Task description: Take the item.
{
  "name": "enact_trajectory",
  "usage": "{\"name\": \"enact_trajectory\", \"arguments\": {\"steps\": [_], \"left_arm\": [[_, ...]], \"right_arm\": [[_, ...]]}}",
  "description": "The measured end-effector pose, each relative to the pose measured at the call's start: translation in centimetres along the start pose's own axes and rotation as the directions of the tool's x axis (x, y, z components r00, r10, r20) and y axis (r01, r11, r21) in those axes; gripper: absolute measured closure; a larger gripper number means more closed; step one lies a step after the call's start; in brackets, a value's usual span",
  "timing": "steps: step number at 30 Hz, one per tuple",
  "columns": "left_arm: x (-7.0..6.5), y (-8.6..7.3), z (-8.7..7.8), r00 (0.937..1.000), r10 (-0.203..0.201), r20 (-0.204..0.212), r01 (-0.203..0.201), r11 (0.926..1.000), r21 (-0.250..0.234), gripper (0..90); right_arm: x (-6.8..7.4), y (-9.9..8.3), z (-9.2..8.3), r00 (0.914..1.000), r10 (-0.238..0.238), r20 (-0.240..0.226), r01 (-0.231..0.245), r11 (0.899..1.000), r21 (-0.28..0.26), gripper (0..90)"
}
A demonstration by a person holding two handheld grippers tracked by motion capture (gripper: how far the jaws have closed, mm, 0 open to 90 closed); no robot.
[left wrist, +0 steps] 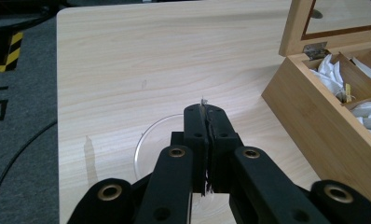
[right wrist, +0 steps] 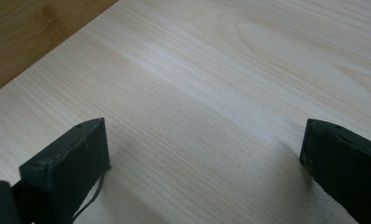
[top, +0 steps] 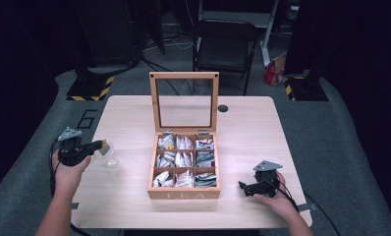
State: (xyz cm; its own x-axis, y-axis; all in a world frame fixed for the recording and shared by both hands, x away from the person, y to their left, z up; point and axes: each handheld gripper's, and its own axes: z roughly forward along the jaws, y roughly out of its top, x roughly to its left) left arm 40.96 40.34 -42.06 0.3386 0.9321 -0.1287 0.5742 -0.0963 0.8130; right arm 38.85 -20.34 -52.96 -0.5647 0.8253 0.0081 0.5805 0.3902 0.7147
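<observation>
A wooden tea box (top: pixel 183 192) stands open in the middle of the table, its glass lid upright and its compartments filled with tea bags (top: pixel 183 158). My left gripper (top: pixel 97 146) is to the box's left, held just above a clear glass (top: pixel 110 161). In the left gripper view its jaws (left wrist: pixel 204 109) are shut on a thin tea bag (left wrist: pixel 203 101), with the glass's rim (left wrist: pixel 144 140) below them and the box's wall (left wrist: pixel 314 116) at the right. My right gripper (top: pixel 242 187) rests open on the table to the right of the box; nothing lies between its jaws (right wrist: pixel 204 149).
The light wooden table (top: pixel 134 113) has a dark round hole (top: pixel 223 108) behind the box. A black chair (top: pixel 225 49) stands beyond the far edge. The box's side (right wrist: pixel 25 37) shows at the upper left of the right gripper view.
</observation>
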Motion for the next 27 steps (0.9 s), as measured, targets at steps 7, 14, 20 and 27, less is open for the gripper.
{"name": "enact_trajectory", "arguments": {"steps": [7, 14, 20, 27], "left_arm": [[-0.1, -0.4, 0.5, 1.0000, -0.005, -0.001, 0.005, 1.0000, 0.006, 88.4], [-0.2, -0.7, 0.9, 1.0000, -0.006, 0.004, 0.006, 0.9997, 0.023, 88.4], [-0.2, -1.1, 1.2, 1.0000, -0.003, 0.002, 0.003, 0.9993, 0.038, 88.2], [-0.2, -1.2, 1.3, 0.9999, -0.016, 0.003, 0.015, 0.9994, 0.031, 83.4]], "right_arm": [[0.0, 0.0, 0.0, 1.0000, 0.002, 0.000, -0.002, 1.000, 0.000, 0.6], [0.0, 0.0, 0.0, 1.0000, -0.002, 0.000, 0.002, 1.000, 0.000, 0.5], [0.0, 0.0, 0.0, 1.0000, 0.000, 0.000, 0.000, 1.000, 0.000, 0.6], [0.0, 0.0, 0.0, 1.0000, 0.000, 0.000, 0.000, 1.000, 0.000, 0.5]]}}
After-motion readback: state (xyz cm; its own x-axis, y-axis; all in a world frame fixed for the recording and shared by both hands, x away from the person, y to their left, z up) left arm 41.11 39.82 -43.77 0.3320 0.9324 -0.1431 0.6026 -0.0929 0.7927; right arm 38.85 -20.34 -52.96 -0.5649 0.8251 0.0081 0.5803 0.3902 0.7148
